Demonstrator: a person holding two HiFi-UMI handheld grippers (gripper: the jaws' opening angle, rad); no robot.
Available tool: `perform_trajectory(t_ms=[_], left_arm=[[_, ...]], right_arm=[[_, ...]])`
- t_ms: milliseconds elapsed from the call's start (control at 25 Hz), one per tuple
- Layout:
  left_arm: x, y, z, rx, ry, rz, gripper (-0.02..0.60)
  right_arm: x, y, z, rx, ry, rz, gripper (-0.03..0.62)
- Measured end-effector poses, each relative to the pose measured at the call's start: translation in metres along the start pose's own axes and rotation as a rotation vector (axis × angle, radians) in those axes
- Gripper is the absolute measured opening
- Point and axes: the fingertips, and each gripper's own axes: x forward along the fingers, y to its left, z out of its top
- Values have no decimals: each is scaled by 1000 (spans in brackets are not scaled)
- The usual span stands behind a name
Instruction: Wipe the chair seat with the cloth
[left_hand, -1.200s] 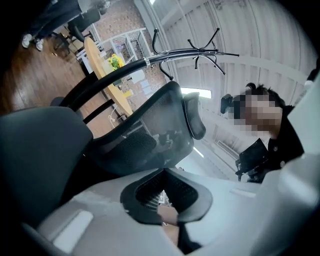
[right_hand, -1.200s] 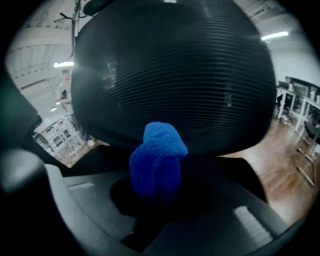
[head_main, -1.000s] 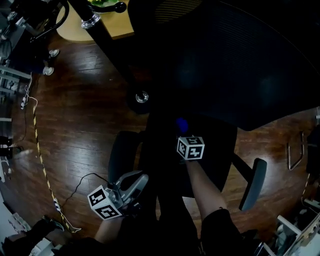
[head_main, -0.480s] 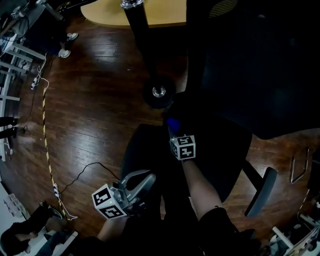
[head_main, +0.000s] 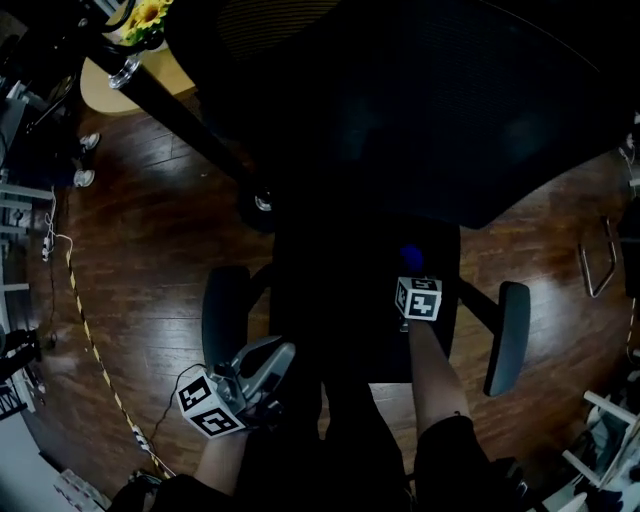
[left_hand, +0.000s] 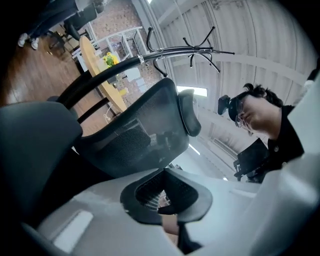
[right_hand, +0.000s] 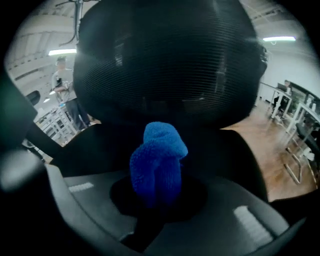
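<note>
The cloth (head_main: 411, 257), a bright blue fluffy wad, sits over the right rear part of the chair seat (head_main: 340, 300), close to the seat's right edge and just short of where the backrest (head_main: 420, 110) rises behind it. My right hand-held gripper (head_main: 413, 272) has its jaws clamped on the cloth. In the right gripper view the wad bulges up and forward past the tips, so I judge that soft fabric rather than hard plastic would meet the upholstery. That bunched grip also gives a thick pad to drag across the seat. I cannot tell from these views whether the cloth is pressed onto the seat or held just above it, because the black seat swallows any gap. The right gripper view looks low across the seat toward the mesh of the backrest, which suggests the tool is laid fairly flat and aimed at the rear edge. The right forearm (head_main: 435, 380) reaches in from the seat's front edge, nearly straight, with the marker cube (head_main: 418, 298) facing up. It runs inside the right armrest (head_main: 512, 335). My left hand-held gripper (head_main: 262, 362) is well apart from all this, off the seat's front left corner and near the left armrest (head_main: 225, 315), above the wooden floor (head_main: 150, 260). Its jaws are together with nothing between them. Its view tips upward at the backrest and the ceiling, so I read it as parked out of the wiping path rather than steadying the chair.
</note>
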Motion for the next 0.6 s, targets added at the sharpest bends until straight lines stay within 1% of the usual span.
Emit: perform_trajectory(t_ms=[120,160,240,400,520,600], left_arm=[[22,-8,-6,6,39,-29,-11],[28,-10,-8,5,51,-37,-11],[38,-15,-15,5,75,-51,-11],[47,-23,-24,10,98,-67,-11],[43,-19,-21,14,89,-55,-11],[36,-15,-17,17,71,-43,-11]], right_arm=[[-27,-68,-5,63,15,-115,35],[-34,-84,-6,76,16,-137,35],[-47,-105,-7,90,7,-154,35],[-52,-112,-6,89,-23,-160,35],[-47,-112,-6,74,-28,-165,35],[-45,-114,-5,73,-12,-166,35]])
